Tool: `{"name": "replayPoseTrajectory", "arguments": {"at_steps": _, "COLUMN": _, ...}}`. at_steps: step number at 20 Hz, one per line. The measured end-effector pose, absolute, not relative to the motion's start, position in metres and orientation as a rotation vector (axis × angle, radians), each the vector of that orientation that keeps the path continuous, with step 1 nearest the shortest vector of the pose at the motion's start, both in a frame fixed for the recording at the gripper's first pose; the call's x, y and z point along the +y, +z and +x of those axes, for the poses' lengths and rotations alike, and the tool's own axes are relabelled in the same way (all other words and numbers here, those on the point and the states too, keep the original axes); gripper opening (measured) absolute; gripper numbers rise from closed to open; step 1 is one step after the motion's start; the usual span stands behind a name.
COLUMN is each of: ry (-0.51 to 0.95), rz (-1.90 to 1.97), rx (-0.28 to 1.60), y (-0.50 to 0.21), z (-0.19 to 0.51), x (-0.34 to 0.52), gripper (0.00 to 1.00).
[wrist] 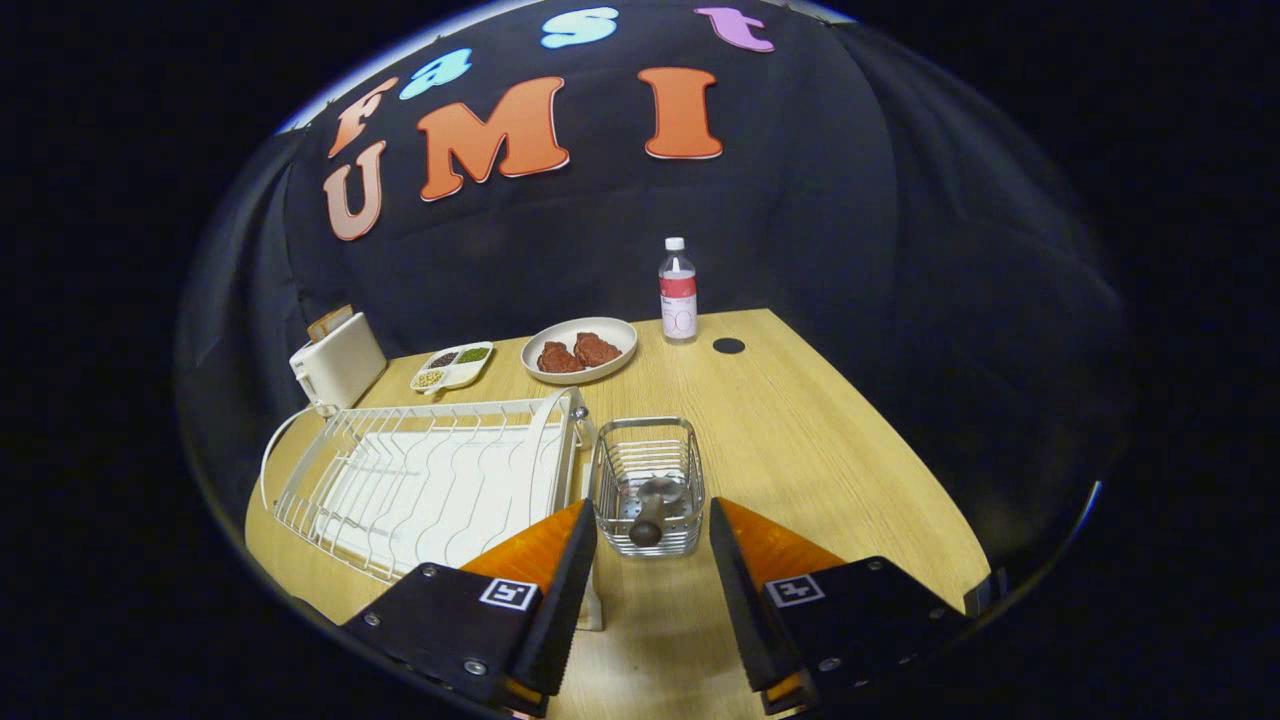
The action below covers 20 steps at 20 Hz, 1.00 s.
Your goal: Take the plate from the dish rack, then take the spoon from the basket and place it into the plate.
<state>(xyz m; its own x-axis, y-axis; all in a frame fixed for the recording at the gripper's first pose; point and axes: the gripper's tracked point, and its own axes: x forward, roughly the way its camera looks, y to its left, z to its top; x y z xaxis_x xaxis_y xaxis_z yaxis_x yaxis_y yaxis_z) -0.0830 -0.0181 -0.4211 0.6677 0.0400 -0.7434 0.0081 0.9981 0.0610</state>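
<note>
The tongs point(652, 540) are released, with both fingers spread wide and nothing between them but bare tabletop point(800, 440). Just ahead of the fingertips, centred on the gap, stands the wire basket point(648, 470); the spoon point(652, 505) lies inside it, bowl facing up, handle end toward the tongs. To the left of the basket, just beside it, sits the white dish rack point(430, 480); one plate point(548, 455) stands upright on edge in its right end, next to the basket. Beyond the rack and basket, a second plate point(580, 350) carrying two reddish-brown pieces rests flat on the tabletop. A divided dish point(452, 366) and a white toaster point(337, 362) stand to its left, and a bottle point(678, 292) to its right.
</note>
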Motion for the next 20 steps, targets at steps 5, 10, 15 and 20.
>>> {"name": "replayPoseTrajectory", "arguments": {"at_steps": 5, "ry": 0.058, "rz": -0.007, "rx": 0.831, "y": -0.441, "z": -0.074, "x": -0.017, "gripper": 0.45}}
{"name": "replayPoseTrajectory", "arguments": {"at_steps": 10, "ry": 0.059, "rz": -0.001, "rx": 0.838, "y": -0.453, "z": -0.067, "x": -0.019, "gripper": 0.26}}
{"name": "replayPoseTrajectory", "arguments": {"at_steps": 15, "ry": 0.075, "rz": 0.05, "rx": 0.879, "y": -0.453, "z": -0.063, "x": -0.012, "gripper": 0.17}}
{"name": "replayPoseTrajectory", "arguments": {"at_steps": 20, "ry": 0.079, "rz": 0.079, "rx": 0.87, "y": -0.44, "z": -0.048, "x": -0.005, "gripper": 0.15}}
